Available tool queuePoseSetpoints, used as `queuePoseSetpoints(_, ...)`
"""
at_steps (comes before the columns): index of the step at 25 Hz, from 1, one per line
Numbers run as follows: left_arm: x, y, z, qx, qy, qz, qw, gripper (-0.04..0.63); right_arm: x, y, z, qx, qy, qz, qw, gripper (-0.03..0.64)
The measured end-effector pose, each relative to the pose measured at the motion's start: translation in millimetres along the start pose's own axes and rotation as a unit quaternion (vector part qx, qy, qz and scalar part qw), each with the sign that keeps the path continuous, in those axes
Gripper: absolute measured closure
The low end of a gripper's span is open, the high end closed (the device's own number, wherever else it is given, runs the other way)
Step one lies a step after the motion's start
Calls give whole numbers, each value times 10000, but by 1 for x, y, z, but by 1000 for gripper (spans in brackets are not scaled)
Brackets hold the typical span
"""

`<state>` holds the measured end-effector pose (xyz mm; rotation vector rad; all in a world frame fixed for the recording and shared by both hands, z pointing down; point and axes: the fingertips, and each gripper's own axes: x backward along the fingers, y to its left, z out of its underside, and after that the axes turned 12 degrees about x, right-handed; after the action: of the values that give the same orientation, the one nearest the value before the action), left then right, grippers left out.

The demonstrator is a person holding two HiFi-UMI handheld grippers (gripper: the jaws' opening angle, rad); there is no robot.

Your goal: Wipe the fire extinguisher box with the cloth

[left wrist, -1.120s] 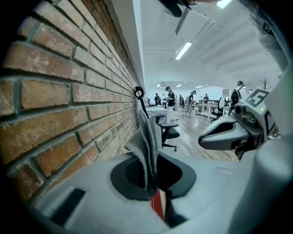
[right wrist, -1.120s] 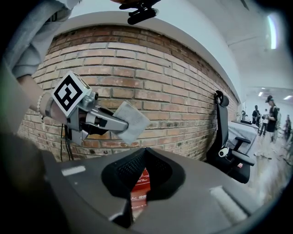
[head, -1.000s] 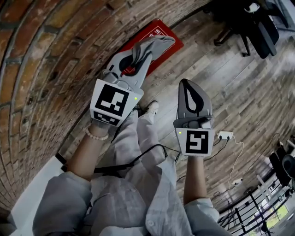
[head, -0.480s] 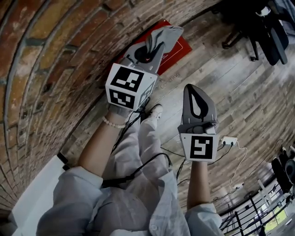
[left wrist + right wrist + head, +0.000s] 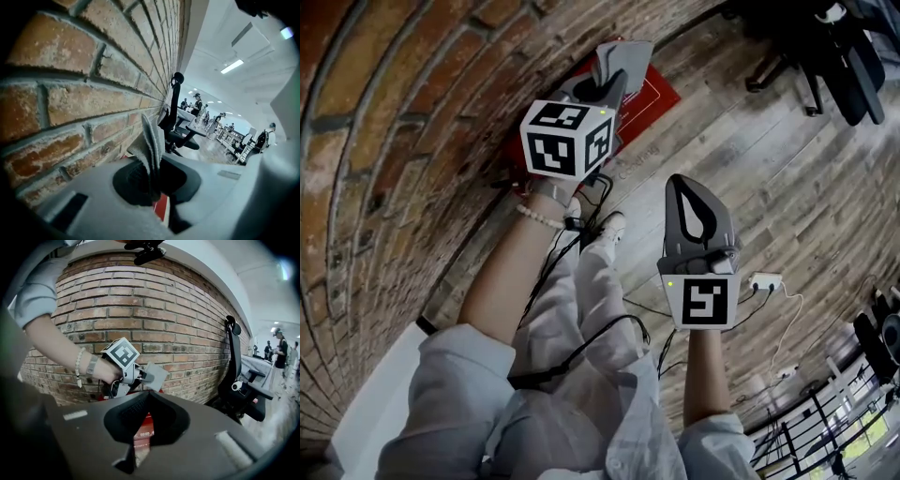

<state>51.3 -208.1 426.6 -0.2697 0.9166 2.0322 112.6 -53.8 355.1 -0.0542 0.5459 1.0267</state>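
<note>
The red fire extinguisher box (image 5: 656,92) stands on the wooden floor against the brick wall. My left gripper (image 5: 614,82) is over it and shut on a grey cloth (image 5: 622,58), whose loose end sticks up past the jaw tips. The left gripper view has that cloth (image 5: 151,145) pinched upright in the left gripper (image 5: 157,165), with a strip of the red box (image 5: 162,210) below. My right gripper (image 5: 681,180) hangs over the floor to the right of the box, shut and holding nothing. From the right gripper (image 5: 147,393) I see the cloth (image 5: 155,376) and the box (image 5: 140,430).
The brick wall (image 5: 403,141) runs close along the left. A black office chair (image 5: 830,52) stands at the far right. A white power strip (image 5: 759,279) with its cable lies on the floor. The person's leg and shoe (image 5: 609,225) are below the grippers.
My left gripper has swung up and toward the wall with the cloth, its marker cube turning. The right gripper has barely shifted.
</note>
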Motion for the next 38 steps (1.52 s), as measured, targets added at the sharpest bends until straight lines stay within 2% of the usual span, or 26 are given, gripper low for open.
queuePoseSetpoints(5, -24, 9, 6, 290, 106, -30, 9995, 584, -5, -1, 11, 99, 97, -76, 9999, 609)
queuePoseSetpoints(13, -57, 34, 24, 1033, 221, -196, 9942, 584, -11, 7, 24, 63, 178, -193, 9996, 609)
queuePoseSetpoints(27, -89, 79, 46, 1737, 506, -661, 9813, 584, -31, -8, 42, -18, 333, -75, 9994, 609)
queuePoseSetpoints(34, -99, 86, 52, 2071, 685, -805, 9726, 584, -37, -15, 47, -4, 375, -16, 9993, 609)
queuePoseSetpoints(38, -100, 88, 53, 2070, 751, -858, 9717, 584, -37, -15, 49, -39, 391, 32, 9992, 609)
